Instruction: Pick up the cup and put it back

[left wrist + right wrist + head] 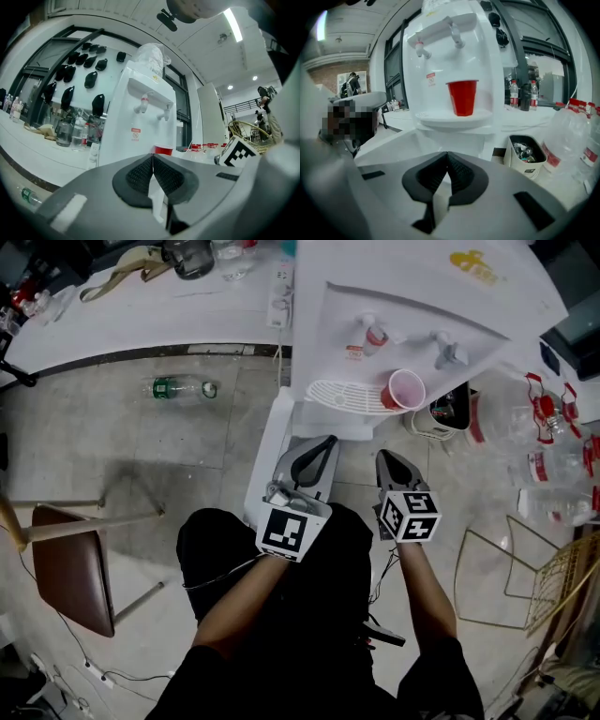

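1. The red cup (pixel 405 390) stands upright on the white drip tray (pixel 336 396) of the water dispenser (pixel 422 287). It is at the tray's right end, below the two taps, and nothing touches it.
2. In the right gripper view the cup (pixel 462 97) shows straight ahead above the jaws, standing near the middle of the tray's front edge (pixel 454 120). It is well apart from the gripper.
3. The right gripper (pixel 384 457) points toward the dispenser's base and tilts downward. Its jaws are together at the tips with nothing between them, as the right gripper view (pixel 447 154) shows.
4. The left gripper (pixel 325 441) is just beside the right one and also points at the dispenser. Its jaws meet at the tips and are empty (pixel 153 157). Over them only the rim of the cup (pixel 163 150) shows, in front of the dispenser (pixel 140 122).
5. Both grippers are held in front of the person's lap, short of the tray's front edge.
6. A small bin (pixel 527 154) full of rubbish stands on the floor at the dispenser's right side.
7. Clear plastic bottles with red labels (pixel 548 456) lie in a heap past the bin, and a gold wire rack (pixel 511 568) stands near them.
8. A plastic bottle (pixel 178 388) lies on the floor to the left, near the edge of the long desk (pixel 141 315). A brown chair (pixel 70 568) stands at the far left.
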Demonstrator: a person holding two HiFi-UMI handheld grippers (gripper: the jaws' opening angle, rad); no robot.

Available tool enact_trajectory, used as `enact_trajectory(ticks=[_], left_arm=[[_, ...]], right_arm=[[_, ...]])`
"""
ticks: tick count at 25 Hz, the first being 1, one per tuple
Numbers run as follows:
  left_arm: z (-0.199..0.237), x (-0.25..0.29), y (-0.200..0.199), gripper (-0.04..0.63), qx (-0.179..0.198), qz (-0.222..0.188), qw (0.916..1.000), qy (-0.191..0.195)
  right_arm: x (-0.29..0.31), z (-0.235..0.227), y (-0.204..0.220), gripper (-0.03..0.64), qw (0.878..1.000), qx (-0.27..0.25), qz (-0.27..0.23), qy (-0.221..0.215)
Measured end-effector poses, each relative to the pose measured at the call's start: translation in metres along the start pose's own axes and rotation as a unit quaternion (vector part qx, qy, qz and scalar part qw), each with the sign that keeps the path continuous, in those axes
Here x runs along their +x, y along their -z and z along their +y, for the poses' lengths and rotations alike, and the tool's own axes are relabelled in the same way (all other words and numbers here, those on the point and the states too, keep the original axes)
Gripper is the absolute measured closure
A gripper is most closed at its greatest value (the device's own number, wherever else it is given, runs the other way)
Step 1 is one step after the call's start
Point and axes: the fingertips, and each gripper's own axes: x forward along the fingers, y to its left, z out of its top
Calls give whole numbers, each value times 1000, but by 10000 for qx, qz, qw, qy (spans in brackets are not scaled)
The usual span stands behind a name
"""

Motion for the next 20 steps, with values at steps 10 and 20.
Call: enact_trajectory(ticks=[10, 20], left_arm=[[-16, -10, -37, 588, -182, 913, 9957, -3], [-58, -39, -195, 588, -576, 1265, 9898, -313]], right_arm=[[-33, 21, -13, 621, 9914, 785, 1049, 9], [-158, 73, -122, 621, 9826, 1201, 1396, -236]])
